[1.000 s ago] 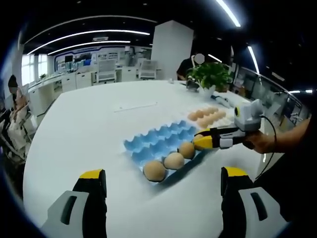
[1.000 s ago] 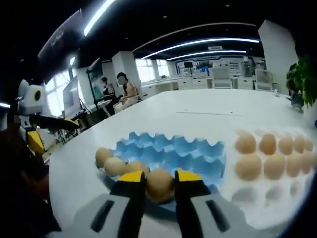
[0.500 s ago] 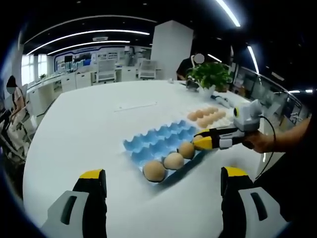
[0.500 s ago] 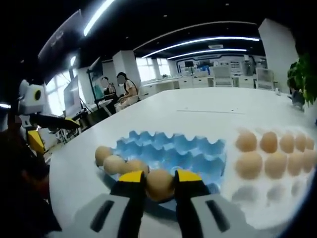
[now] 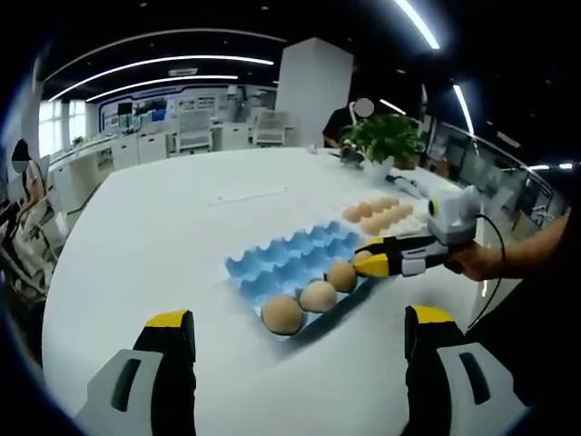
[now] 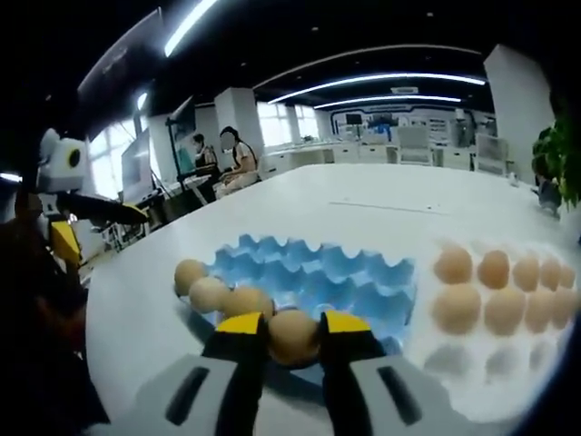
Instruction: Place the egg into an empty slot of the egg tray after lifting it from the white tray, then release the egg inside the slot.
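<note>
Right fingers (image 6: 292, 338) clamped on egg (image 6: 292, 337) at blue tray's (image 6: 363, 283) near edge; left fingers (image 5: 300, 350) spread.

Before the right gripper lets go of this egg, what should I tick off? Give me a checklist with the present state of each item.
1. Egg held between the right gripper's jaws: ok, both yellow tips touch it.
2. Egg over the blue egg tray: ok, it sits at the near edge, beside three eggs already in that row.
3. Slot under the egg empty: cannot tell, the egg and jaws hide it.
4. Egg seated in the slot, not hanging above: cannot tell from either view.
5. Left gripper out of the way: ok, open and well short of the tray.
6. More eggs waiting on the white tray: ok, two rows remain.
</note>
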### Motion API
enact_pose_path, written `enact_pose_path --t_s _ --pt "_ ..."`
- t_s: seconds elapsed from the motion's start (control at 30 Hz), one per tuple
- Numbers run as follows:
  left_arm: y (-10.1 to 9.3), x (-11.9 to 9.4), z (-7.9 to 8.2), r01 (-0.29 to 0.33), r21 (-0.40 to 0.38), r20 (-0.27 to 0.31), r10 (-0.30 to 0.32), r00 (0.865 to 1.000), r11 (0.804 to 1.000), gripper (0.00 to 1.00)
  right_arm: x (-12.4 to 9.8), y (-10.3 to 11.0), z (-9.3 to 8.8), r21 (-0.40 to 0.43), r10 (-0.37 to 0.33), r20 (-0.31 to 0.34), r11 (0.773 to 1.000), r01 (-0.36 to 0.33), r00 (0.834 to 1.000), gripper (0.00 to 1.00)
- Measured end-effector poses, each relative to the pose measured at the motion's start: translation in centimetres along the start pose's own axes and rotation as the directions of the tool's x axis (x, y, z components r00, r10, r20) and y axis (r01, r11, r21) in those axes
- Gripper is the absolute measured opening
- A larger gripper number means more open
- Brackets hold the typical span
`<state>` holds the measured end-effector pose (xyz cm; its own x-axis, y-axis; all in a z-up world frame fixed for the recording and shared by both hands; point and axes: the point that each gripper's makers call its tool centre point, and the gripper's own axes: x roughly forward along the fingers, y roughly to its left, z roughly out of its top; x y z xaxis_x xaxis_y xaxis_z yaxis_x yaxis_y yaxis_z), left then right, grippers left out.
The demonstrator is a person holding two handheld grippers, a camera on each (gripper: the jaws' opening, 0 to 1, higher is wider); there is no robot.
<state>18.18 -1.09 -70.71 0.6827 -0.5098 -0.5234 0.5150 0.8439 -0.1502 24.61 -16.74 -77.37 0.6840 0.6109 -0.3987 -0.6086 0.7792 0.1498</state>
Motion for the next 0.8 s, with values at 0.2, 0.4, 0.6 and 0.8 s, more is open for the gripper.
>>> enact_pose_path --t_s 0.2,0.4,0.6,0.8 --pt "-0.1 0.0 0.1 0.003 0.003 0.002 -0.003 1.0 1.0 0.97 -0.1 0.0 -0.1 -0.013 0.004 -0.001 1.0 -0.004 1.0 0.24" --pt "-0.1 -0.1 0.2 0.002 0.005 0.004 -0.002 1.0 1.0 0.96 -0.1 0.2 -0.2 -0.056 0.015 -0.002 0.998 -0.015 1.0 0.24" --pt "-0.3 0.1 0.2 0.008 0.012 0.0 -0.008 1.0 1.0 0.96 -0.2 0.3 -0.3 -0.085 0.022 0.0 0.996 -0.021 1.0 0.25" --pt "-0.2 0.0 0.3 0.005 0.012 0.0 -0.005 1.0 1.0 0.96 -1.4 -0.2 -0.2 0.044 0.004 0.019 0.999 -0.005 1.0 0.27"
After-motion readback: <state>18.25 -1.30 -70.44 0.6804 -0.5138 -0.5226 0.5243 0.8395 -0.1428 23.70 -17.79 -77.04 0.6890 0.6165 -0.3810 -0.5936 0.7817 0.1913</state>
